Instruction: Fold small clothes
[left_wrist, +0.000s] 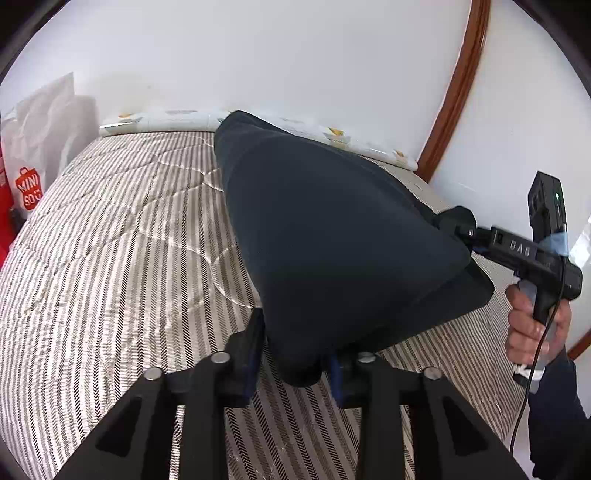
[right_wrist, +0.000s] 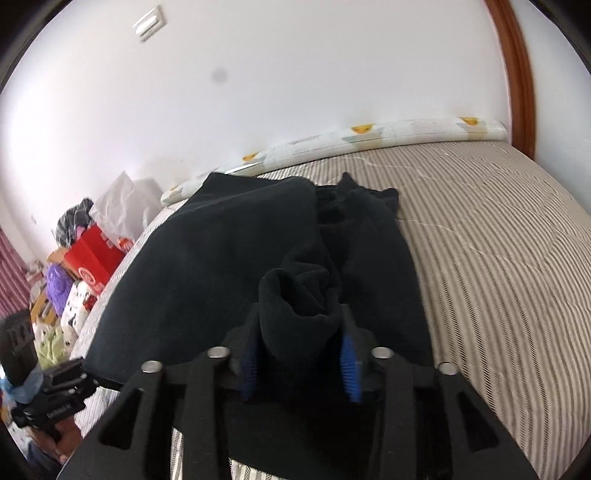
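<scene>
Nearest, the left claw has a corner of the dark garment between its parted fingers; whether they still pinch it is unclear. The right claw likewise straddles a bunched fold. Beyond, the garment lies on the striped bed.

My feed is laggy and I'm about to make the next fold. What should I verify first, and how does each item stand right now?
1. Corner of the dark garment between the left claw fingers: ok.
2. Bunched cloth between the right claw fingers: ok.
3. Pads pressing firmly on the cloth, either claw: cannot tell.
4. Garment lying flat: not ok; it bulges upward and is rumpled near the right claw.
5. Bare striped bedspread beside the garment to lay the fold on: ok.
</scene>
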